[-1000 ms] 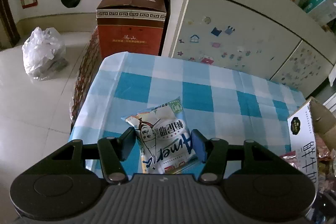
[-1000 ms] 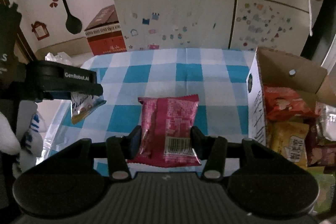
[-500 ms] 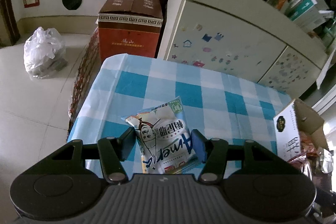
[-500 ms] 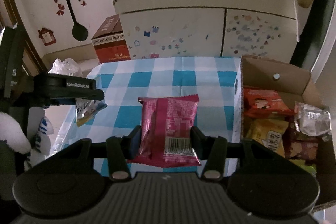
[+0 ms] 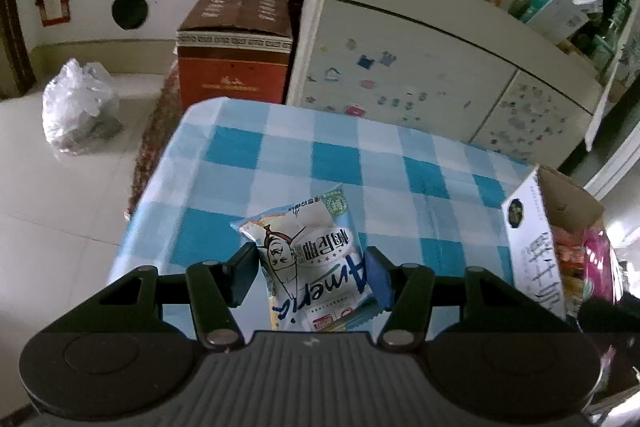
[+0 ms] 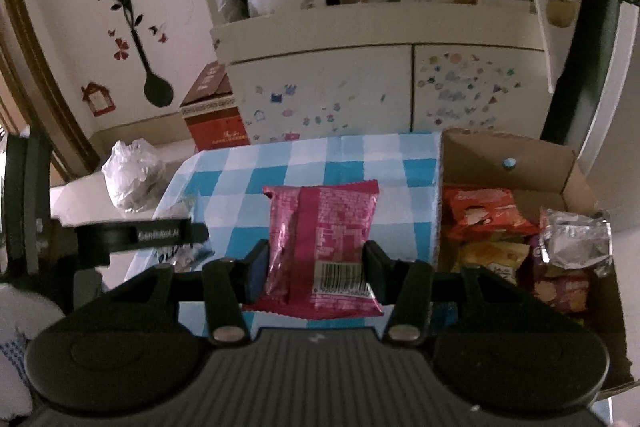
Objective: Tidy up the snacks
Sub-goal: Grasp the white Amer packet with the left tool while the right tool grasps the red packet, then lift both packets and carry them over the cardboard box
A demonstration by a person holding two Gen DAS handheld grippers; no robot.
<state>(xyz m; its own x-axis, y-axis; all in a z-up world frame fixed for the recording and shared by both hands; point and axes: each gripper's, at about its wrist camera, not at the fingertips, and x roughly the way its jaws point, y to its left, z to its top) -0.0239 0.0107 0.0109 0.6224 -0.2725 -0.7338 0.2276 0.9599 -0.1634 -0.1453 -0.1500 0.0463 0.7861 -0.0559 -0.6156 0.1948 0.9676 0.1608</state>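
Observation:
My left gripper (image 5: 311, 277) is shut on a white and blue snack packet (image 5: 316, 261) and holds it above the blue checked tablecloth (image 5: 304, 155). My right gripper (image 6: 313, 267) is shut on a pink snack packet (image 6: 322, 227), held above the same cloth (image 6: 316, 159). An open cardboard box (image 6: 520, 167) with several snack bags (image 6: 484, 215) stands at the right of the table. Its white side (image 5: 536, 259) shows in the left wrist view. The left gripper (image 6: 136, 235) is seen to the left in the right wrist view.
A white cabinet with stickers (image 5: 420, 75) stands behind the table, with boxes on top. A red-brown carton (image 5: 234, 59) and a white plastic bag (image 5: 78, 103) sit on the floor at the left. The table's left edge drops to the tiled floor.
Both grippers have risen and pulled back with their packets. The cardboard box now shows further into both views. Both grips are unchanged.

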